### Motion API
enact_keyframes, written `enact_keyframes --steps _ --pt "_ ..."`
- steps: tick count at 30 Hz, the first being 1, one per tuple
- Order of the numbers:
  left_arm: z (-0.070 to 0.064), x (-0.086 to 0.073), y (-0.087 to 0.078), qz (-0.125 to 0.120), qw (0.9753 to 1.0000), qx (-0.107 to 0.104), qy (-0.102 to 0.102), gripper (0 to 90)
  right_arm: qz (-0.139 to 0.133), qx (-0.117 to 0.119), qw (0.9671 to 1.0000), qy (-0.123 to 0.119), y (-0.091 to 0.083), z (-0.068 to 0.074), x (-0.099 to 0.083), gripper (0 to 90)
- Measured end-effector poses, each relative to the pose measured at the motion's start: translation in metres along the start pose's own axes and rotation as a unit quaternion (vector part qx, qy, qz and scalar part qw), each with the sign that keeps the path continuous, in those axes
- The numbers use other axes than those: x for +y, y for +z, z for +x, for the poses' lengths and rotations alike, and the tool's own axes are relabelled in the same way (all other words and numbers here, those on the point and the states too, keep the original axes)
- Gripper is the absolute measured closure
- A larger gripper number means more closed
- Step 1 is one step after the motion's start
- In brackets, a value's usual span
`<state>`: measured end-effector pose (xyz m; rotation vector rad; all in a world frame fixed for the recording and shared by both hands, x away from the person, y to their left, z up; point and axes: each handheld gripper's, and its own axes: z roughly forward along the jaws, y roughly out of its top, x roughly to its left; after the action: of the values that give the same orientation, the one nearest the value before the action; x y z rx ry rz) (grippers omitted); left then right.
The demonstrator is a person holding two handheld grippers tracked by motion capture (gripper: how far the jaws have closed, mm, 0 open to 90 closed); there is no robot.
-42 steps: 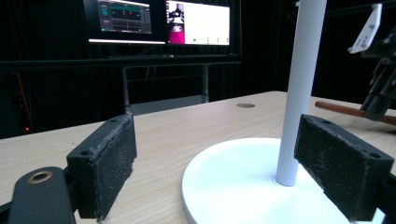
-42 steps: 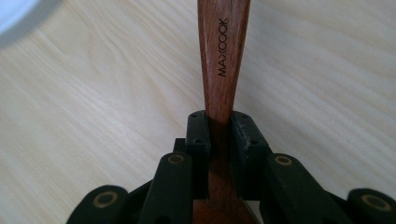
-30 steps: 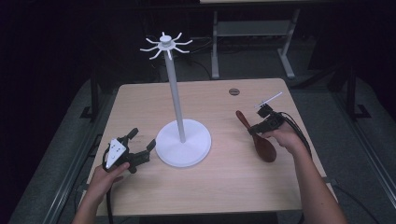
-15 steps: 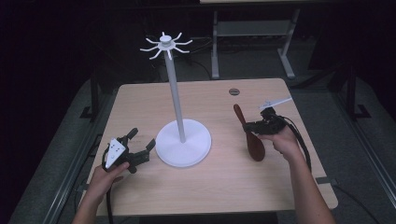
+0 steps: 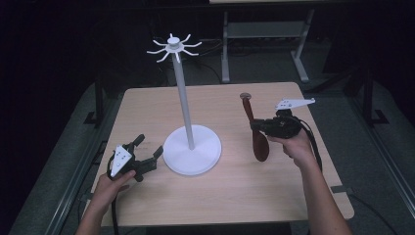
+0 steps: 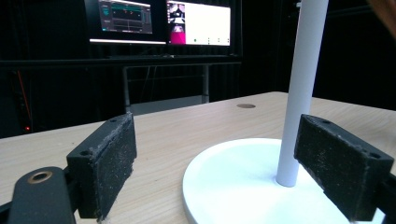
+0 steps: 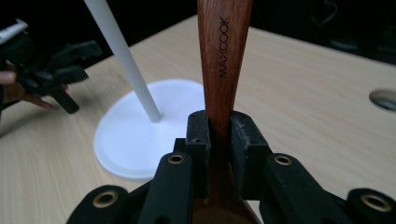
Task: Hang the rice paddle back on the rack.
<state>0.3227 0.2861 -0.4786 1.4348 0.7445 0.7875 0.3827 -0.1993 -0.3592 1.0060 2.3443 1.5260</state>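
Right gripper pinches the wooden spoon by its handle. Left gripper, jaws spread, rests beside the white stand.

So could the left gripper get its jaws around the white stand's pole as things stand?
Probably yes. The left gripper is open beside the stand's base, and in the left gripper view the pole rises just beyond the jaws with nothing between. The right gripper holds the wooden spoon on the far side.
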Motion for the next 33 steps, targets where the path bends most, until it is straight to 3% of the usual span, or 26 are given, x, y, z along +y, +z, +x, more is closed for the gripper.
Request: enact_keyframes --steps 6,13,33 --pt "0.0 0.0 0.001 -0.003 1.0 0.0 -0.001 12.5 -0.031 0.018 0.9992 -0.017 -0.007 0.017 0.016 78.3" --pt "0.0 0.0 0.001 -0.003 1.0 0.001 -0.001 12.5 -0.07 0.032 0.996 -0.045 -0.012 0.041 0.04 78.3" --pt "0.0 0.0 0.0 -0.001 1.0 -0.001 0.0 12.5 -0.116 0.061 0.9877 -0.086 -0.012 0.069 0.085 78.3"
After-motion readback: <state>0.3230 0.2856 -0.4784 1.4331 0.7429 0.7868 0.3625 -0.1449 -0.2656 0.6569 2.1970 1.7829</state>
